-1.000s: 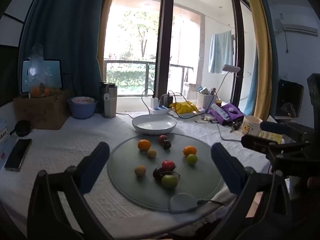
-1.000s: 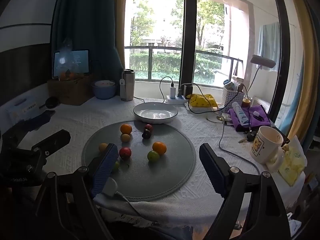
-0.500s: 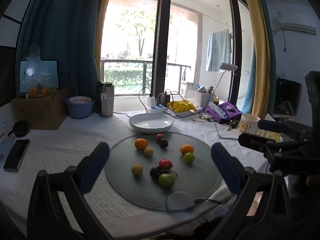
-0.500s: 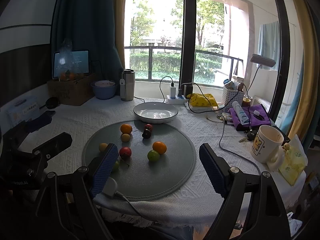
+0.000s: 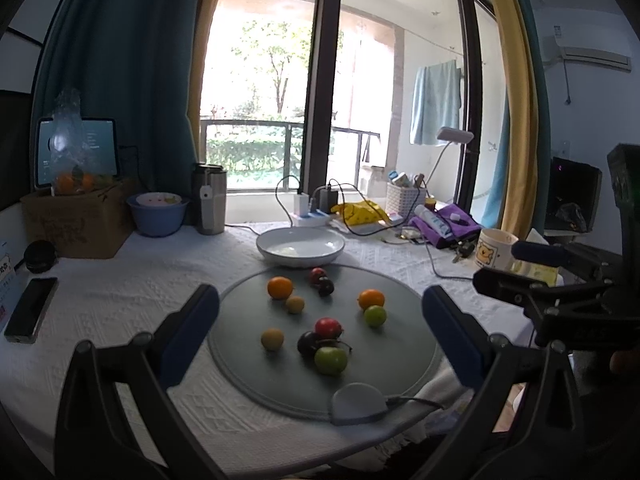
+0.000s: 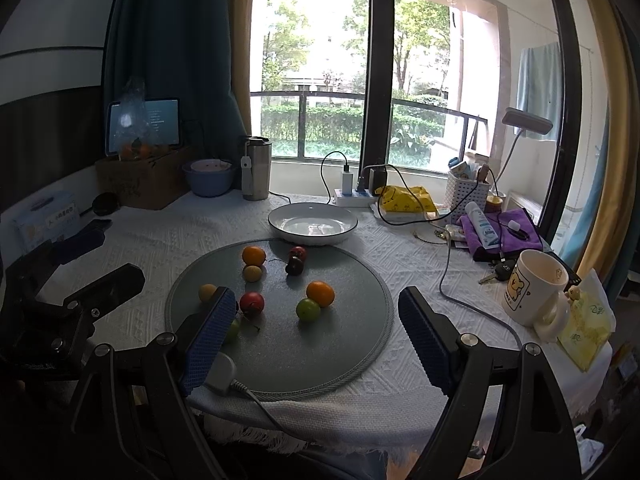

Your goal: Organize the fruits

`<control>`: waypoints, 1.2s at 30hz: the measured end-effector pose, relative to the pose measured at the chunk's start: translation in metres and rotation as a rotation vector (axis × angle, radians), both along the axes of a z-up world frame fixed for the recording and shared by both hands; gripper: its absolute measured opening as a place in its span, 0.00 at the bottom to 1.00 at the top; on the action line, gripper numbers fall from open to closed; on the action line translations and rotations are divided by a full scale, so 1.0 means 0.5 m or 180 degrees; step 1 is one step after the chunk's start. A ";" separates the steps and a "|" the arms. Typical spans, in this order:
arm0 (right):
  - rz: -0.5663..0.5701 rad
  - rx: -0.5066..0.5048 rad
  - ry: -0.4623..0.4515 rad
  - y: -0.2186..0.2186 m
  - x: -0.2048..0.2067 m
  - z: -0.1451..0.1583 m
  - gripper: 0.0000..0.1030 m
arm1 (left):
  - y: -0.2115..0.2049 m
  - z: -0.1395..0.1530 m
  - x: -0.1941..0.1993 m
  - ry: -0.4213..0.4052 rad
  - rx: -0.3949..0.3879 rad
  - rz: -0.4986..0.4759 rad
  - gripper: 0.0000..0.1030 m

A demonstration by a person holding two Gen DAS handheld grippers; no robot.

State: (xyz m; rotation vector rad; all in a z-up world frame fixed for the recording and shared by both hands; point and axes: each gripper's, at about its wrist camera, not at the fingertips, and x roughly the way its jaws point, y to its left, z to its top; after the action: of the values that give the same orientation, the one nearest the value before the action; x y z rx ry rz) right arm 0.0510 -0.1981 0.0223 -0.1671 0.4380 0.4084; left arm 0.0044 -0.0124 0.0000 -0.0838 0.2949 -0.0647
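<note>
Both my tongs are wide open and hold nothing. My left tongs [image 5: 320, 336] and my right tongs [image 6: 316, 336] hang over the near edge of the table [image 6: 400, 248], above the round grey mat [image 6: 340, 344].

The fruits sit loose on the mat: two oranges [image 6: 253, 255], some little yellow ones, a red one [image 6: 252, 302], green ones [image 6: 308, 309] and dark ones with stems. The white bowl [image 6: 312, 224] behind the mat is empty, and I think that is where they go.

What could go wrong? The fruits are round, so if I pinch one off to the side it may pop out and roll off the table. The red, dark and green ones [image 5: 330, 360] near me touch, so grabbing one may bump the others. A grey cord [image 6: 256, 396] lies right under my right tongs and could snag. I cannot tell what the dark fruit is; it may be soft and squash.
</note>
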 end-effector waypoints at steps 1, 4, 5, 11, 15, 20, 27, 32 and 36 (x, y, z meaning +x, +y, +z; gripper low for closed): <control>-0.0002 0.0001 -0.0002 -0.001 0.000 0.002 0.84 | -0.001 0.000 0.001 0.0002 -0.0001 -0.0001 0.99; -0.0001 0.0006 -0.0001 -0.004 0.001 0.002 0.83 | -0.001 0.000 0.000 0.0001 0.0003 0.0000 0.99; -0.0001 0.0007 0.0003 -0.003 0.001 0.000 0.83 | -0.001 -0.001 0.000 0.0003 0.0001 -0.0001 0.99; -0.0005 0.0009 0.0012 -0.003 -0.001 -0.003 0.83 | -0.002 -0.003 0.001 0.0011 0.0005 -0.0003 0.99; -0.0009 0.0023 0.0019 -0.006 0.001 -0.002 0.83 | -0.003 -0.005 0.002 0.0021 0.0006 0.0000 0.99; 0.0006 -0.0016 0.0026 -0.005 0.009 -0.005 0.83 | -0.007 -0.016 0.014 0.0113 0.0009 -0.0034 0.99; -0.0013 -0.0040 0.0156 -0.020 0.056 -0.033 0.83 | -0.026 -0.047 0.060 0.0445 0.0056 -0.0098 0.99; -0.0057 0.0048 0.0256 -0.029 0.099 -0.062 0.83 | -0.039 -0.078 0.102 0.0747 0.0051 -0.0162 0.99; 0.0013 0.0056 0.0445 -0.030 0.128 -0.086 0.83 | -0.044 -0.105 0.135 0.0973 0.0039 -0.0182 0.89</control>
State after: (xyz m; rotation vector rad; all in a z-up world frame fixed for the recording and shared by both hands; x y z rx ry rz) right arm 0.1151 -0.2132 -0.0205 -0.1229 0.5715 0.4292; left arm 0.0719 -0.0346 -0.0527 -0.0729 0.6033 -0.1070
